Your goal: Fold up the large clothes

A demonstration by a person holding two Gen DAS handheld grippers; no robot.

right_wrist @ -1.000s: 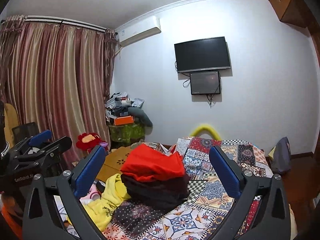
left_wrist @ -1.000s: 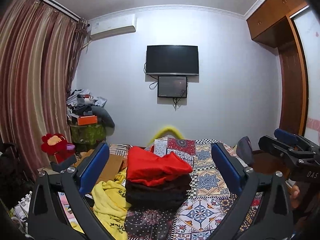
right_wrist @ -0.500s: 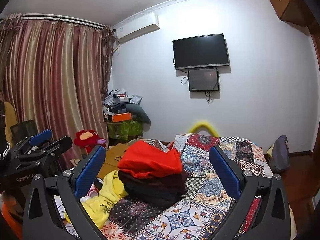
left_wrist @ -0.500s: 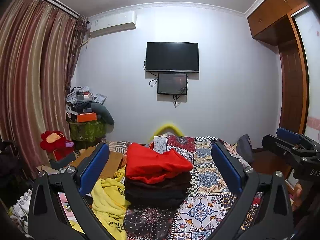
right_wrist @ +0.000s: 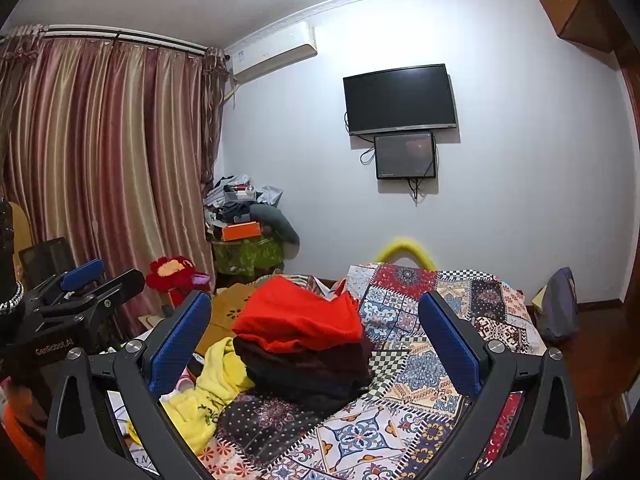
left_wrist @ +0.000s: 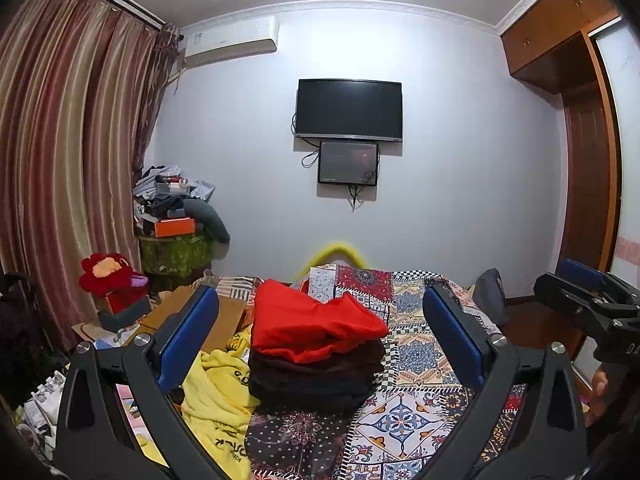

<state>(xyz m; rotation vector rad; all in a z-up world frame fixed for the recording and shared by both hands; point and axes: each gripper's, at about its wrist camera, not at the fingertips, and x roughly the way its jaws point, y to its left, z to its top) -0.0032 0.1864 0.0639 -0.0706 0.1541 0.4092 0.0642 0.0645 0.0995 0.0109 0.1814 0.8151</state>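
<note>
A stack of folded clothes sits on the patterned bedspread [left_wrist: 420, 360]: a red garment [left_wrist: 312, 324] on top of dark folded ones [left_wrist: 312, 376]. A crumpled yellow garment [left_wrist: 216, 404] lies left of the stack. My left gripper [left_wrist: 320, 344] is open and empty, held in the air before the stack. My right gripper [right_wrist: 316, 340] is open and empty too, with the red garment [right_wrist: 300, 320] and yellow garment [right_wrist: 208, 396] ahead. The right gripper shows at the right edge of the left wrist view [left_wrist: 588, 300], the left gripper at the left edge of the right wrist view [right_wrist: 80, 292].
A cluttered pile [left_wrist: 176, 224] on a green box stands in the far left corner by the curtains [left_wrist: 60, 160]. A red plush toy [left_wrist: 108, 276] and cardboard [left_wrist: 224, 316] lie left of the bed. A TV [left_wrist: 348, 110] hangs on the wall; a wardrobe [left_wrist: 592, 160] stands at right.
Both views have tilted up slightly, so the clothes stack sits a little lower in frame. Both grippers stay open and empty.
</note>
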